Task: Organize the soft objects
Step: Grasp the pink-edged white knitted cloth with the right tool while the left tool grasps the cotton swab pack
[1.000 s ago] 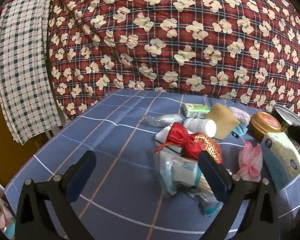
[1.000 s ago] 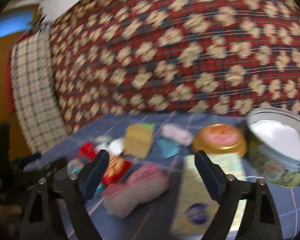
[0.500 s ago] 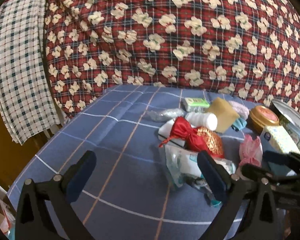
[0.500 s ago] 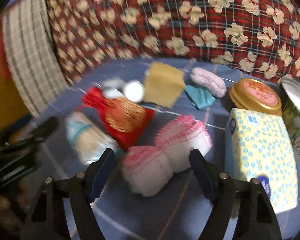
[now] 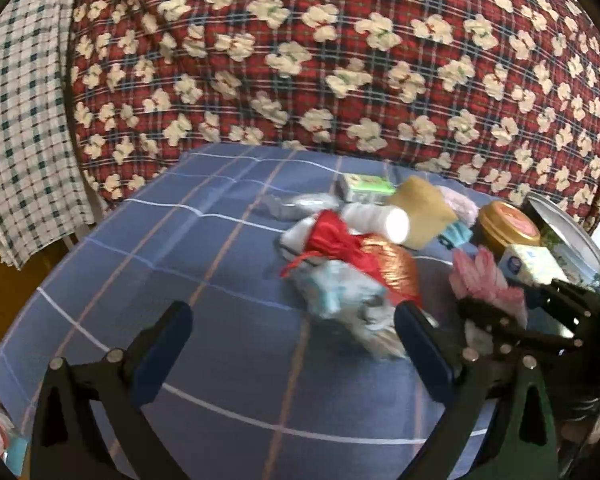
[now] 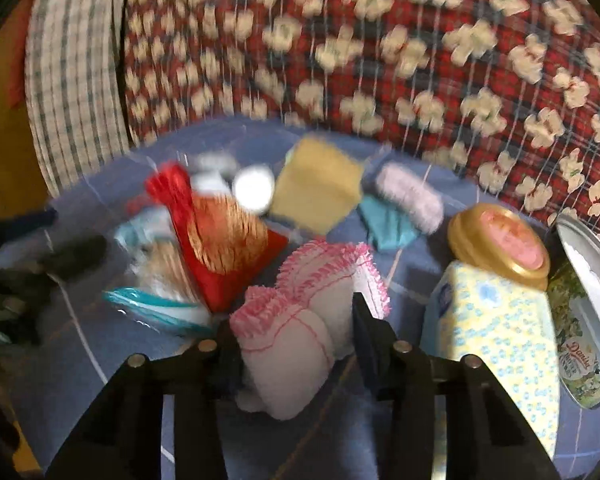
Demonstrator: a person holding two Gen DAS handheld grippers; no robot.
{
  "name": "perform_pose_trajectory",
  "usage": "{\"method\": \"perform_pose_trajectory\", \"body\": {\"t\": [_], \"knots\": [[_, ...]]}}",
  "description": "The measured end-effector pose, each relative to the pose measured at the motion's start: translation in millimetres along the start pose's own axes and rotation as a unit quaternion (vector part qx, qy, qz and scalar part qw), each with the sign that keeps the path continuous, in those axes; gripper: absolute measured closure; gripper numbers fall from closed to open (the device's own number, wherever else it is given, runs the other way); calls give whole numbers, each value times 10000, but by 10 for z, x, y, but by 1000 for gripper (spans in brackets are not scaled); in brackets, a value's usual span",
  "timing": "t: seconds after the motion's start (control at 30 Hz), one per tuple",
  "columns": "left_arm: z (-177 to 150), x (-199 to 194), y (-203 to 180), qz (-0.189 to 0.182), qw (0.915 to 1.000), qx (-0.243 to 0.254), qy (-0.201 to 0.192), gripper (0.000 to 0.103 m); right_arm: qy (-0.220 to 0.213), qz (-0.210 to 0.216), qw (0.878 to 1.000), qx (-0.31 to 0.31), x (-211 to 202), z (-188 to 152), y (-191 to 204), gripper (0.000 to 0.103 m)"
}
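A pile of soft things lies on a blue plaid cloth (image 5: 172,256). My right gripper (image 6: 296,332) is closed around a white cloth with pink fringe (image 6: 300,320), which also shows in the left wrist view (image 5: 484,284). Behind it lie a red and gold pouch (image 6: 220,240), a yellow sponge (image 6: 316,188), a teal cloth (image 6: 388,224) and a pink fluffy piece (image 6: 412,196). My left gripper (image 5: 292,336) is open and empty, low over the cloth in front of a clear packet (image 5: 348,296) and the pouch (image 5: 364,256).
A blue and yellow tissue pack (image 6: 496,328), a gold-lidded tin (image 6: 500,240) and an open round tin (image 6: 588,304) stand at the right. A red flowered quilt (image 5: 340,60) rises behind. A checked cloth (image 5: 20,100) hangs at the left.
My right gripper moved in low over the pink-fringed cloth and its fingers closed on it. My left gripper stayed open and shifted slightly.
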State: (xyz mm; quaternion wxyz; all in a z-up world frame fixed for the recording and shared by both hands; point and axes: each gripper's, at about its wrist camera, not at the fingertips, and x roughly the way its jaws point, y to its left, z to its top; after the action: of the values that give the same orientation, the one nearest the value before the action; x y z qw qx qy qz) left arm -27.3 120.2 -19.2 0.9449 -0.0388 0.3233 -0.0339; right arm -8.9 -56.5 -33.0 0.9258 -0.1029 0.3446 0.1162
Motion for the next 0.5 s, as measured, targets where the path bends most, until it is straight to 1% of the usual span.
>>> {"method": "perform_pose_trajectory", "body": {"t": [0.1,0.17,0.2,0.23,0.27,0.3,0.37,0.43,0.47,0.5], "knots": [[33,49,-152,-61,10000,33,53,3,-763,229,9967,163,-292,48,-113,56],[50,114,-233,-151,9998,-46,152,10,-1104,182,9935,193,-414,69,-157,56],[58,154,-260,-154,9996,-94,207,13,-1285,83,9915,173,-472,63,-169,56],[62,211,-286,-119,9994,-163,273,18,-1383,0,9903,152,-497,62,-180,56],[54,262,-304,-89,9992,-195,348,22,-1463,-93,9891,140,-516,50,-191,56],[49,315,-313,-146,9986,-261,437,22,-1515,-170,9882,157,-532,36,-206,56],[26,379,-301,-193,9971,-461,568,24,-1543,-160,9876,252,-544,26,-257,56],[-9,437,-279,-193,9958,-578,688,28,-1540,-120,9872,387,-541,19,-312,56],[-31,480,-265,-184,9946,-607,821,31,-1536,-129,9871,435,-546,5,-330,56],[-49,503,-234,-261,9934,-681,888,34,-1531,-128,9870,476,-544,-5,-348,56]]}}
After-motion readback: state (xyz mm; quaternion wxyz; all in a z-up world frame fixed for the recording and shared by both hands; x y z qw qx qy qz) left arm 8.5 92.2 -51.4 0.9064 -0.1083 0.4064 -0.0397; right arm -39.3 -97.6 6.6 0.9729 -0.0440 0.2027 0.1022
